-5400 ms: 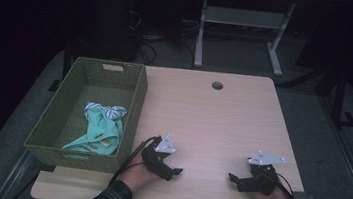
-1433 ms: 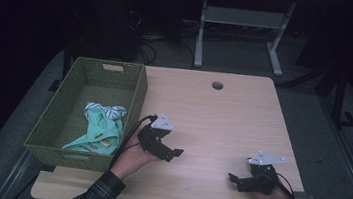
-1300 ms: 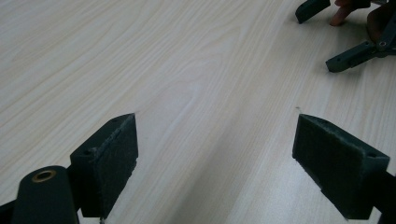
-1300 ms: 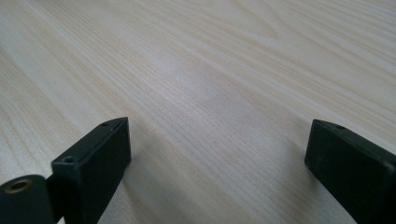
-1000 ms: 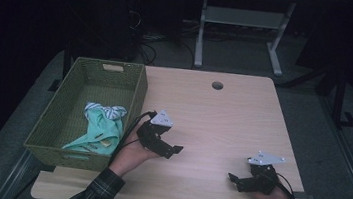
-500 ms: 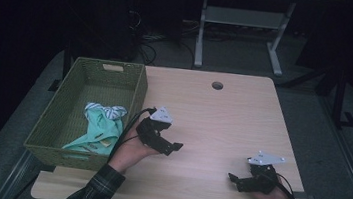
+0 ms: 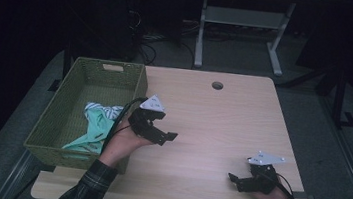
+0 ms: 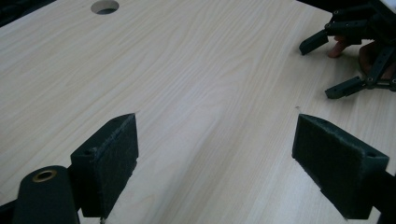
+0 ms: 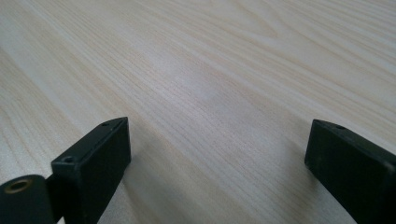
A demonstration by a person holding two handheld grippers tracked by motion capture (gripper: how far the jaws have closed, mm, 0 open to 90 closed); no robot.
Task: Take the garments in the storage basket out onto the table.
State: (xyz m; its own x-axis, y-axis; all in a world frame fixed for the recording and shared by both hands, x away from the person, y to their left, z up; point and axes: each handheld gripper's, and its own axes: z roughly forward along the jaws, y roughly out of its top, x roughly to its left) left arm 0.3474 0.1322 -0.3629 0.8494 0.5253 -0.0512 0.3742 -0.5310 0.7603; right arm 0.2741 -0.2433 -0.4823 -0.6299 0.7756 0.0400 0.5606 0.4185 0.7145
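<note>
the left gripper is held just above the table, close beside the right wall of the green woven basket, with its grey three-cornered plate on top. its jaws stand wide apart with nothing between them; in the left gripper view only bare light wood lies between the two black pads. the left hand comes up from the near edge in a plaid sleeve.

the right gripper rests low at the near right part of the table, well apart from the left one. its jaws are likewise spread, and the right gripper view shows plain wood grain between them. it is seen again at the far right of the left gripper view, jaws parted, with fingertips behind.

the nearest article is a crumpled teal and white cloth, lying inside the basket toward its near right part, with a striped portion on top. neither gripper touches it; the basket wall stands between the cloth and the left gripper.

a round cable hole sits near the table's far edge.
</note>
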